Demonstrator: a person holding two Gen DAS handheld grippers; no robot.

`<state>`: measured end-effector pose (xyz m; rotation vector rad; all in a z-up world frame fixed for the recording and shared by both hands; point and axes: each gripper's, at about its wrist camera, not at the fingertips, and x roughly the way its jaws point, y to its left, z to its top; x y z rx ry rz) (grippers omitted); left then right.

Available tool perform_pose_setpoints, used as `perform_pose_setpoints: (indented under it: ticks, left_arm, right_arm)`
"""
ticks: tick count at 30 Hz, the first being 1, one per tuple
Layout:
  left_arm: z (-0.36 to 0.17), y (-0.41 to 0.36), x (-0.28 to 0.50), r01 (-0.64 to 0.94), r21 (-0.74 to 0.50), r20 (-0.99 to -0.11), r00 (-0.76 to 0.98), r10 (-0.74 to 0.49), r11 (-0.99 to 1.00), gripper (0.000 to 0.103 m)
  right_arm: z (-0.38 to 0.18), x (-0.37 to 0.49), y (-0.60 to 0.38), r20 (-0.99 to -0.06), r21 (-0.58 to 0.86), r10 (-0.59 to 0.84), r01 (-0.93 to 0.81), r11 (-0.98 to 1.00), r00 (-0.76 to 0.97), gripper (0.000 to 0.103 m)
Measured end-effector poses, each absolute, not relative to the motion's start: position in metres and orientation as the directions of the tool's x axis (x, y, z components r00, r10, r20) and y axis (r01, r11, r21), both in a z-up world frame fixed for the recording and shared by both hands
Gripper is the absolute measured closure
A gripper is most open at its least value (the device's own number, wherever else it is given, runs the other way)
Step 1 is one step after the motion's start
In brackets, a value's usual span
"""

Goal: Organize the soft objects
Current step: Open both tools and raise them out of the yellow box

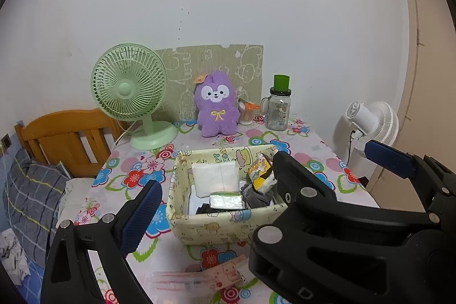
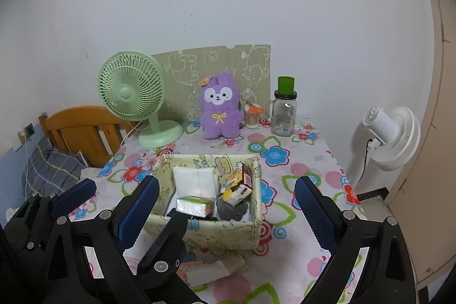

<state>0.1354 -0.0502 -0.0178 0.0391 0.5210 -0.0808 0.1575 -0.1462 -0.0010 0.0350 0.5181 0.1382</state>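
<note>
A cream cartoon-print fabric box stands mid-table. Inside lie a white tissue pack, a silver-green pack, a grey cloth and a yellow printed packet. A purple plush sits upright at the back. Both grippers hover side by side before the box, touching nothing. My right gripper is open, framing the box. My left gripper is open too; its blue pad shows at left, and its right finger is hidden behind the right gripper.
Flat pink packets lie in front of the box. A green desk fan, a glass jar with green lid and a small cup line the back wall. A white fan stands right of the table, a wooden headboard left.
</note>
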Motion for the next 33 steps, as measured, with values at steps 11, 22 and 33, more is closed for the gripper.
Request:
perform_pose_setpoints:
  ticks: [11, 22, 33]
  left_arm:
    - [-0.024, -0.051, 0.102, 0.076, 0.030, -0.484, 0.874, -0.052, 0.997, 0.000]
    - [-0.043, -0.048, 0.083, 0.070, 0.027, -0.498, 0.866, -0.047, 0.997, 0.000]
    - [-0.068, -0.044, 0.073, 0.080, 0.020, -0.517, 0.854, -0.058, 0.997, 0.000]
  right_arm:
    - [-0.007, 0.124, -0.149, -0.486, 0.069, 0.141, -0.123, 0.990, 0.863, 0.003]
    - [-0.025, 0.103, -0.146, -0.499, 0.065, 0.144, -0.129, 0.989, 0.855, 0.003]
    - [-0.052, 0.092, -0.142, -0.518, 0.069, 0.150, -0.134, 0.989, 0.842, 0.003]
